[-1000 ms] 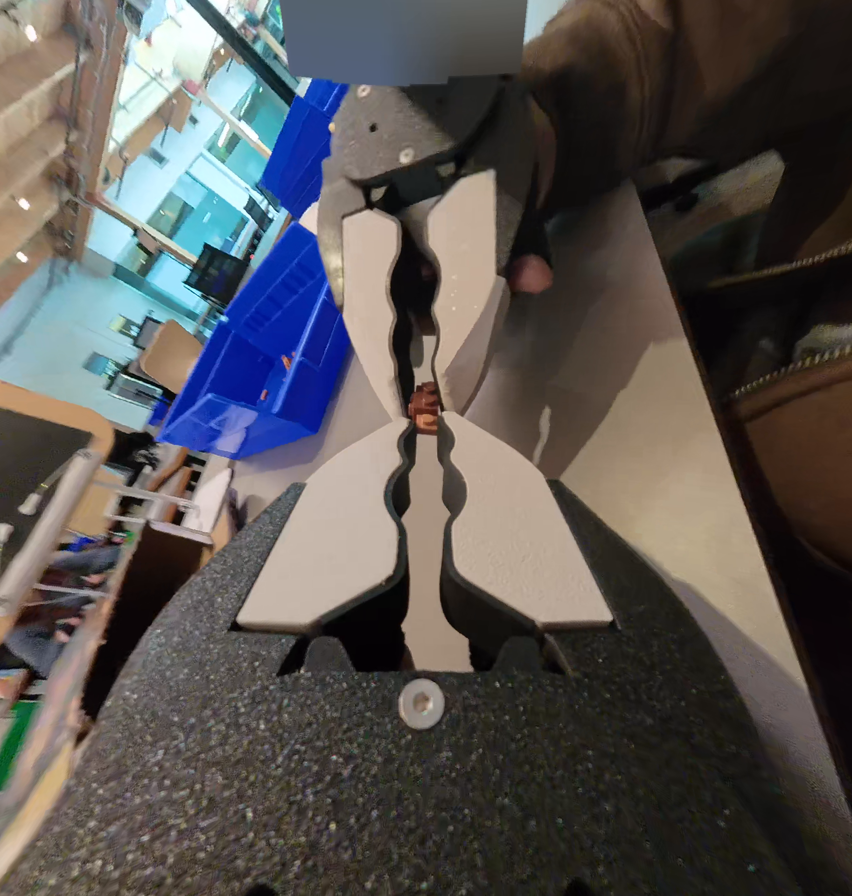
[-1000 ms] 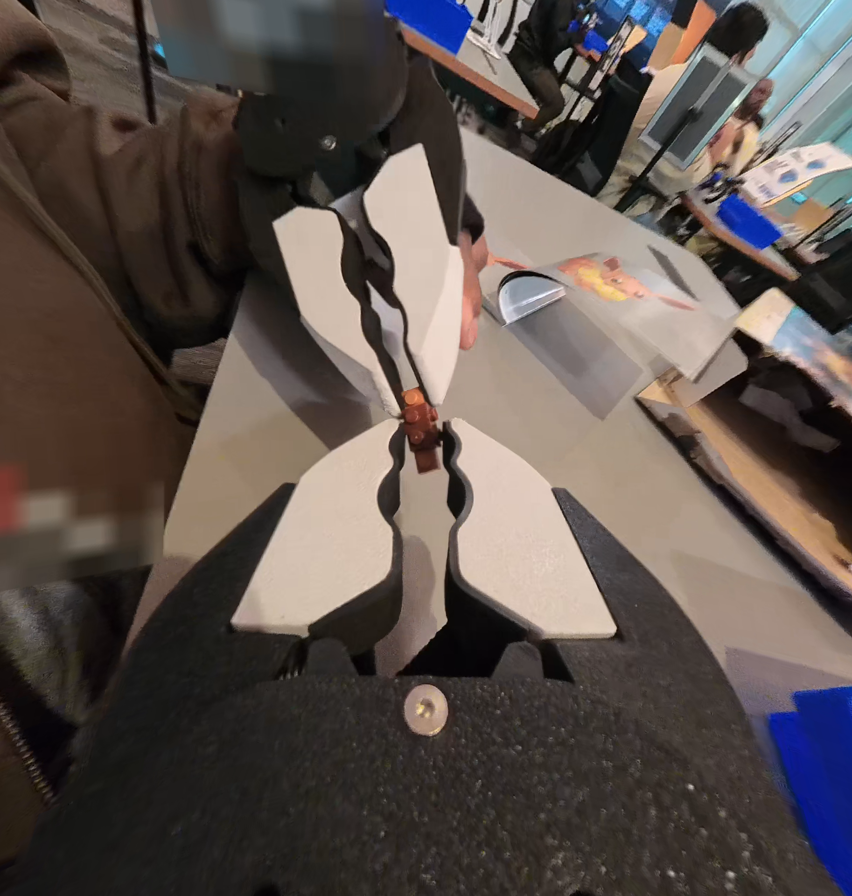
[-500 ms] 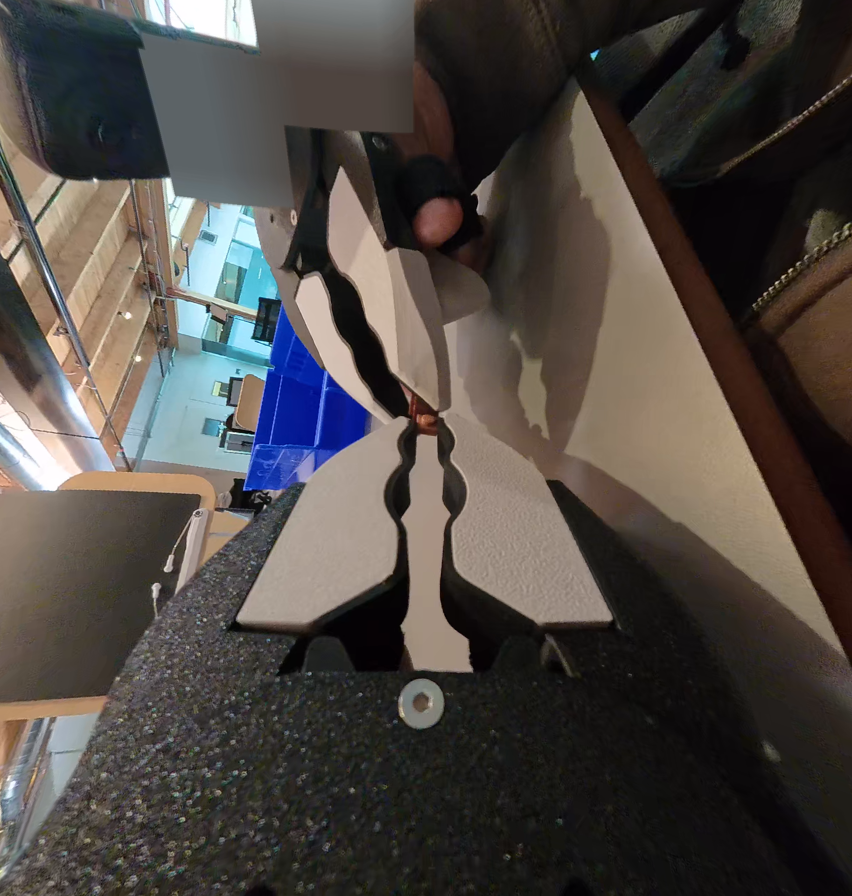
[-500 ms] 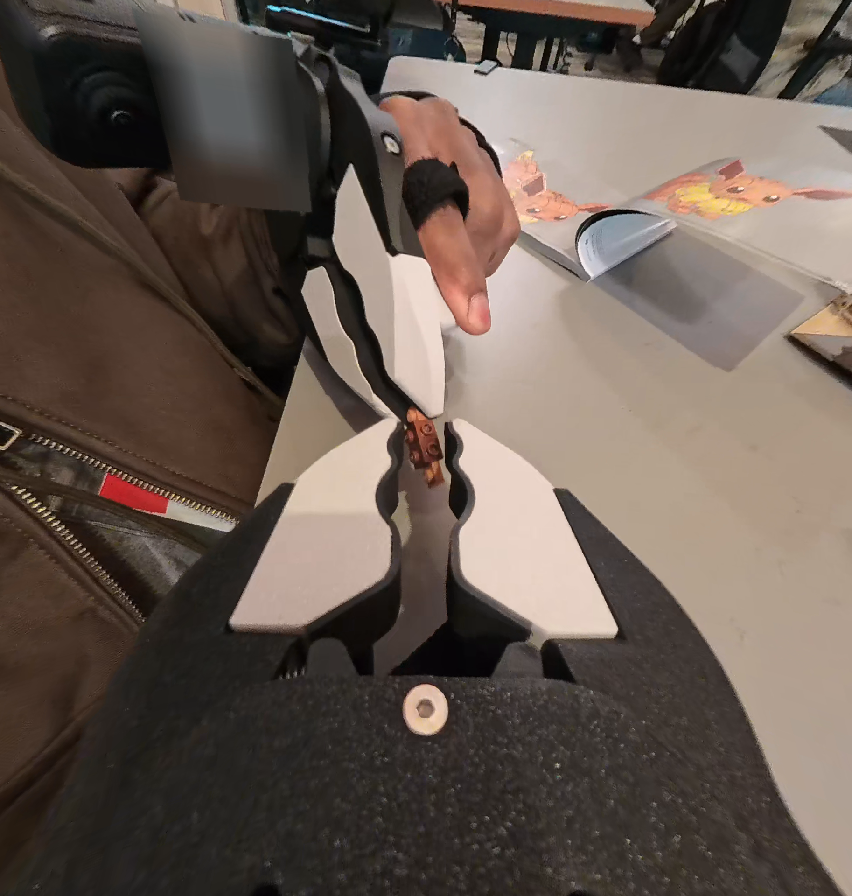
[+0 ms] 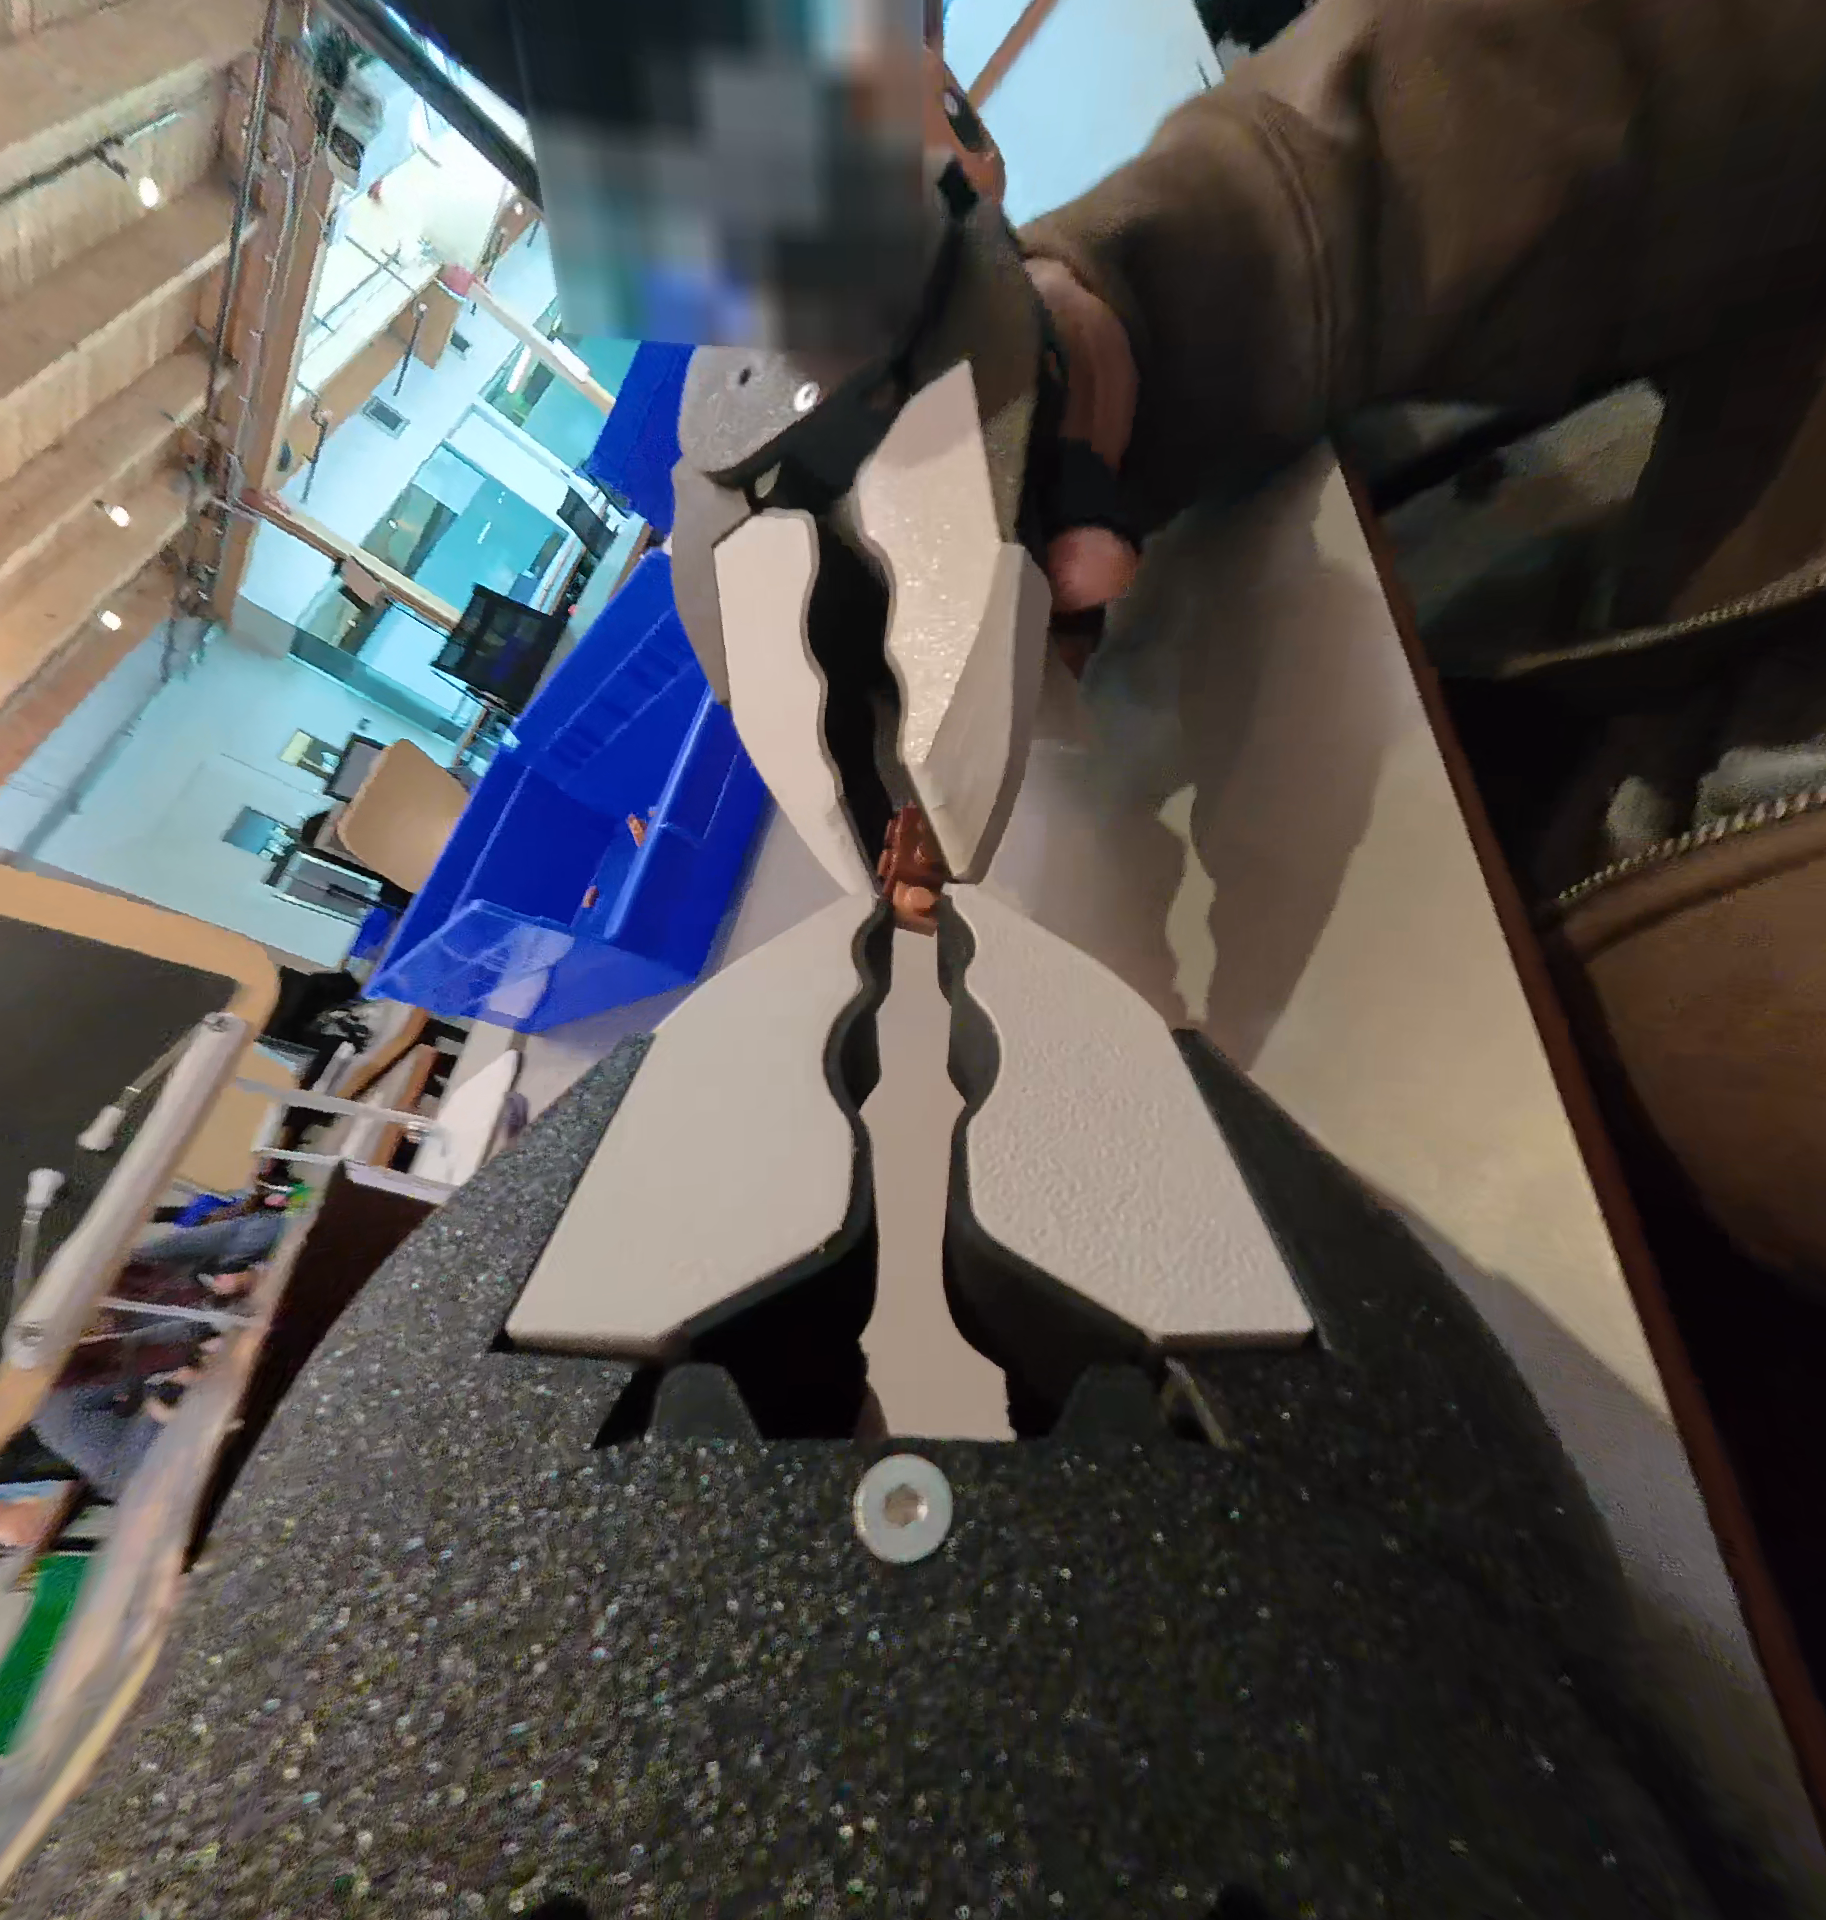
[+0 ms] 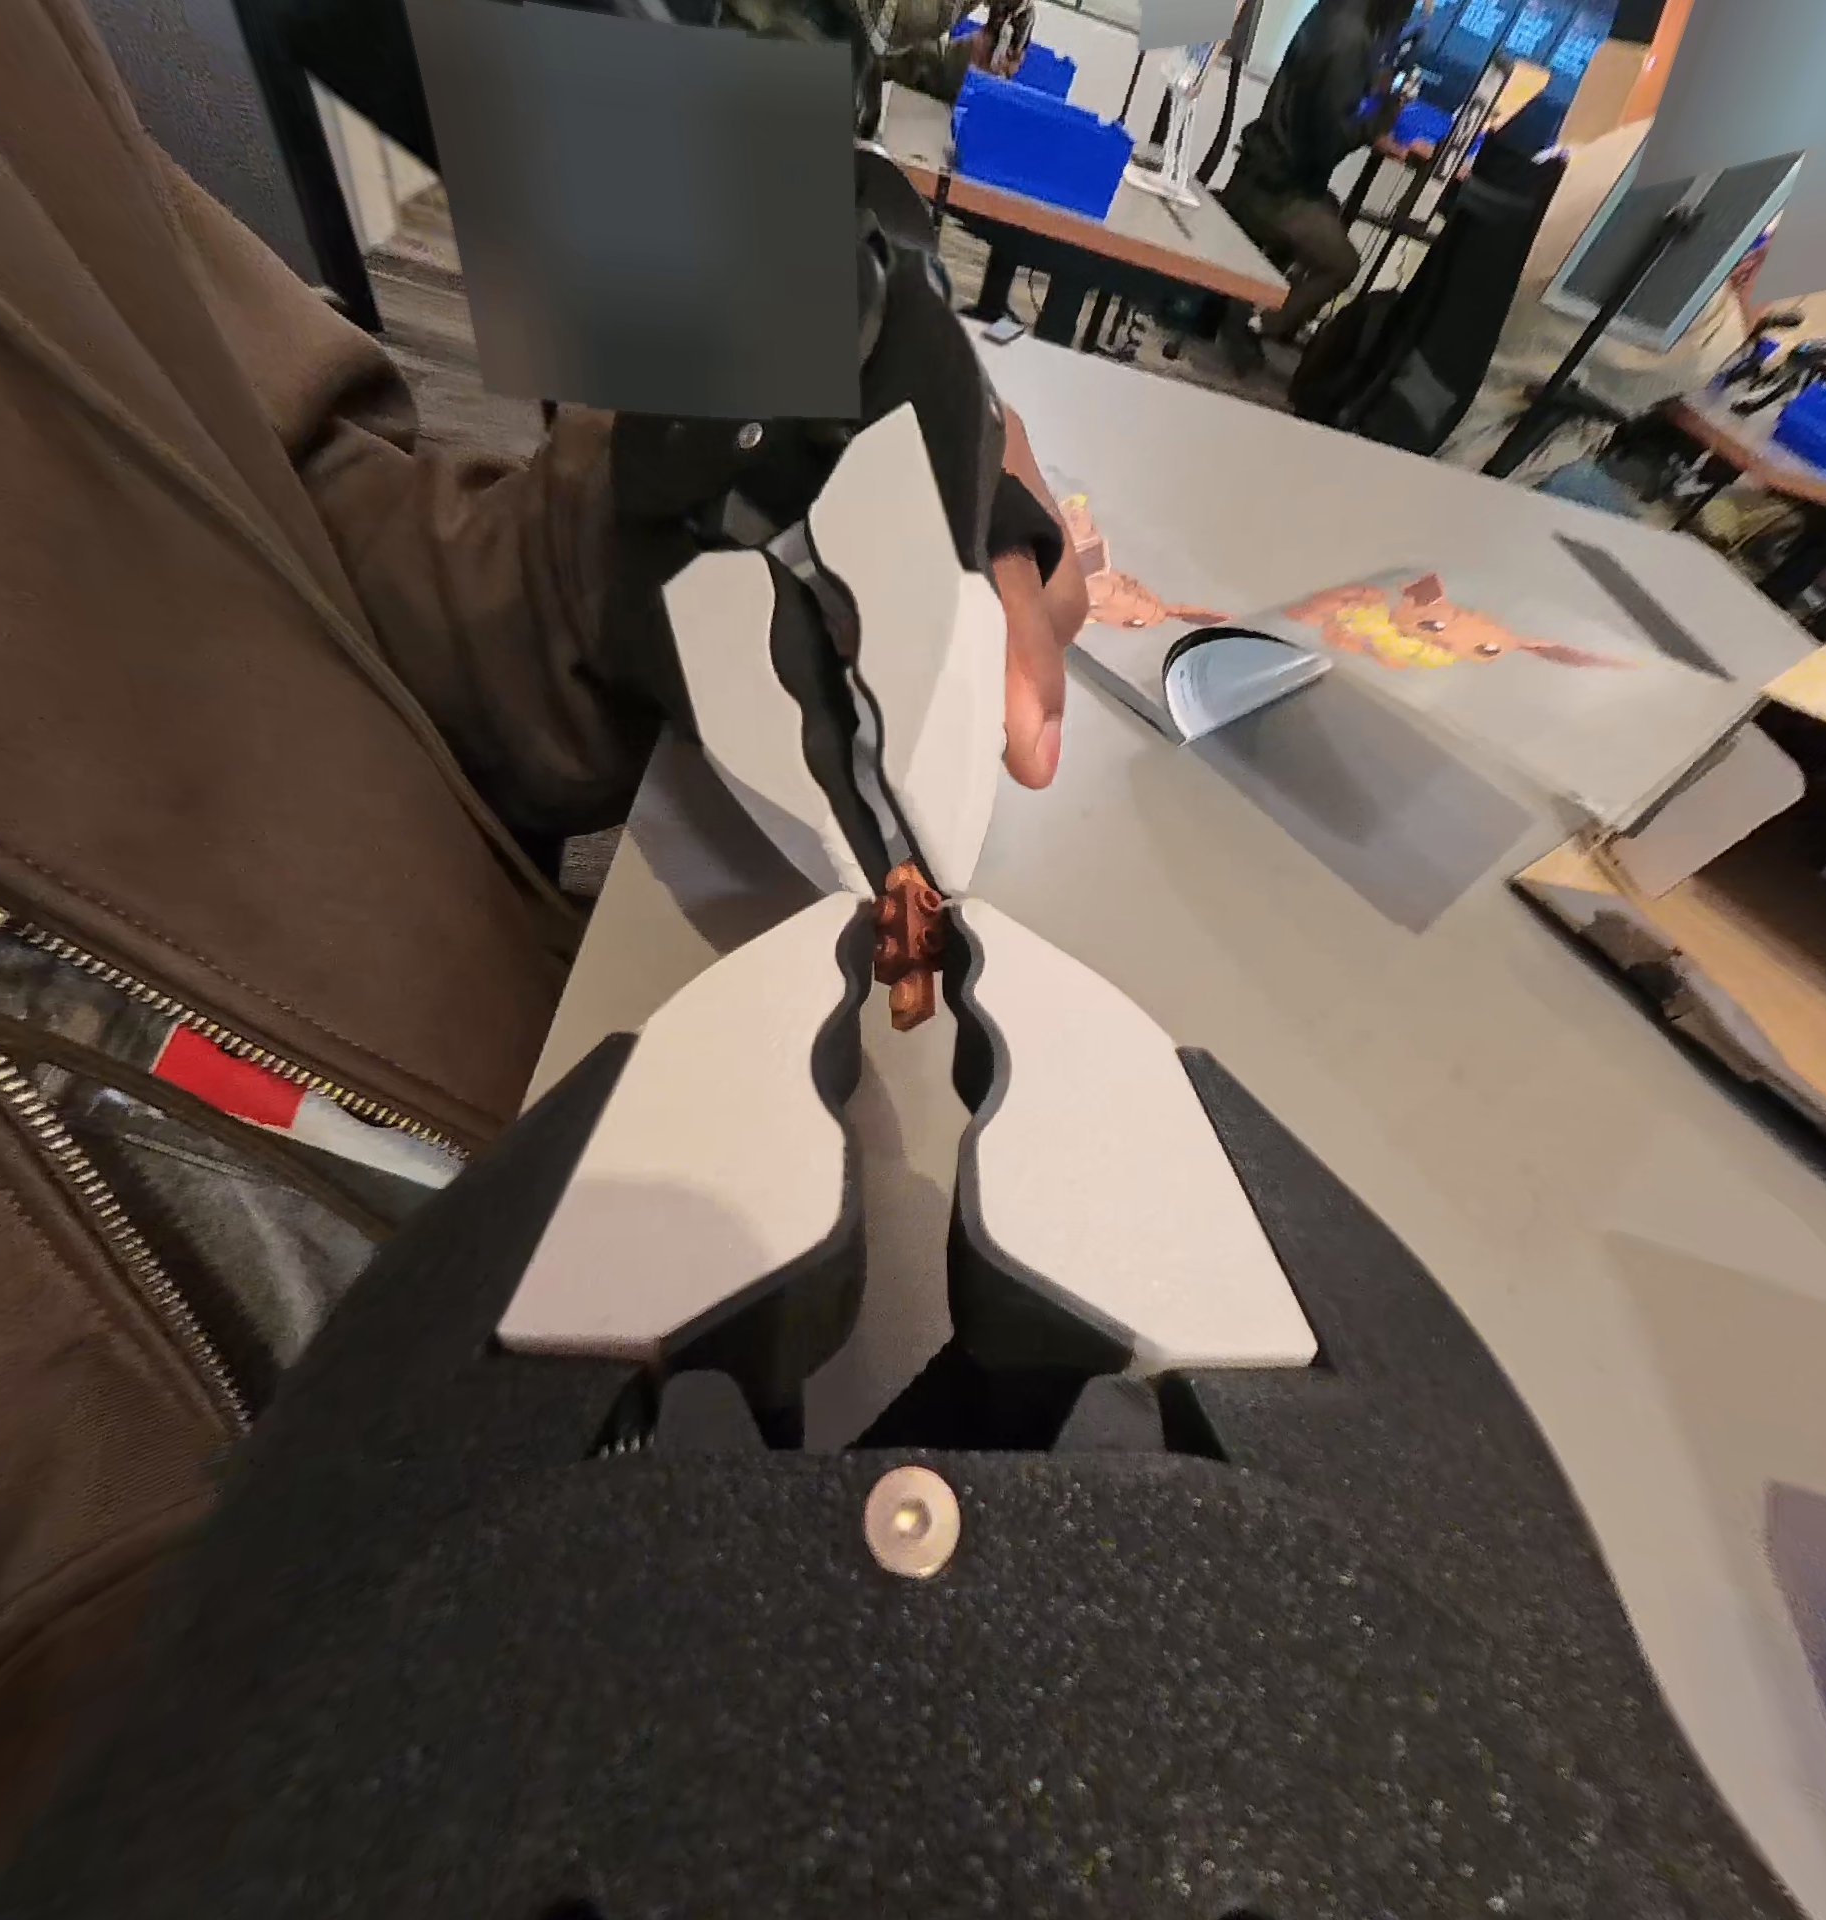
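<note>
Two grey, wavy-edged claws pinch one small studded brown brick piece (image 6: 907, 951) tip-to-tip.

left claw (image 5: 911, 906) and right claw (image 5: 904, 844) meet tip to tip, both pinching a brown brick piece (image 5: 911, 883).

Nothing can be read with certainty in either view. In the right wrist view, an open booklet (image 6: 1397, 727) lies on the grey table (image 6: 1304, 1091). Its curled page (image 6: 1236, 675) carries fine grey print, too small to make out, beside cartoon drawings of an orange creature. Far behind it, blue panels (image 6: 1511, 42) bear pale lettering, blurred beyond reading. A red tag (image 6: 228, 1081) by the jacket zip shows no legible marking. The left wrist view shows no legible signs, numbers or brands.
</note>
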The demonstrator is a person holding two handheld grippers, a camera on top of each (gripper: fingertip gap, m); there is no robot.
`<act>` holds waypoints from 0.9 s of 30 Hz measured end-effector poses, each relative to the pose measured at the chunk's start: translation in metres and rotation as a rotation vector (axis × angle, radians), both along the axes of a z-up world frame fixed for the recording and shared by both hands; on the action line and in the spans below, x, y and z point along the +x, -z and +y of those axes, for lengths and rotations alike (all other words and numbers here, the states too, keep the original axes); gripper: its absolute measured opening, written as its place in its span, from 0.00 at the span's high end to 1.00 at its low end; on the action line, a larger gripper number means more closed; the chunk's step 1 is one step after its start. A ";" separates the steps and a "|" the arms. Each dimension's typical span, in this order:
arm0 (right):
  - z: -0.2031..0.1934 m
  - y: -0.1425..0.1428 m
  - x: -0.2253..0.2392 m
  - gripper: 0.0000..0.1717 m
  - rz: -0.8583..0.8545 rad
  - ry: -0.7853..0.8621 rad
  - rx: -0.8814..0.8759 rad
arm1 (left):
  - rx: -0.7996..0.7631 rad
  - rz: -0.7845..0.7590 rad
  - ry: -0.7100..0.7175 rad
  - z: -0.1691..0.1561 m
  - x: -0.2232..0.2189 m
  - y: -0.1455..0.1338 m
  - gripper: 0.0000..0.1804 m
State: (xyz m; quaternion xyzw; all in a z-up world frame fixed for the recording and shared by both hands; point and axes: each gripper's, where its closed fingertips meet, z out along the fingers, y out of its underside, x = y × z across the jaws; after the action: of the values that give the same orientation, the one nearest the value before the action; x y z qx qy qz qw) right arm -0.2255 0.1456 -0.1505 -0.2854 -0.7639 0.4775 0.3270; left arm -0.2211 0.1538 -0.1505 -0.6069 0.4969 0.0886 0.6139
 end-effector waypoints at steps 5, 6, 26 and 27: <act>0.001 -0.006 -0.002 0.93 0.072 0.021 0.051 | -0.102 -0.147 0.002 0.001 -0.001 -0.004 0.96; 0.001 -0.006 -0.002 0.93 0.082 0.027 0.064 | -0.125 -0.172 0.001 0.001 -0.002 -0.004 0.96; 0.004 -0.014 -0.006 0.93 0.317 0.100 0.307 | -0.484 -0.600 0.060 0.001 -0.004 -0.005 0.97; 0.004 -0.017 -0.005 0.93 0.332 0.098 0.300 | -0.493 -0.628 0.077 0.000 -0.003 -0.007 0.97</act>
State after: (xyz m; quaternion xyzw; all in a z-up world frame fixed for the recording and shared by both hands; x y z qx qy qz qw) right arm -0.2305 0.1492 -0.1340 -0.1879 -0.7474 0.3825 0.5097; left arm -0.2241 0.1536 -0.1431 -0.7144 0.3138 -0.2463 0.5748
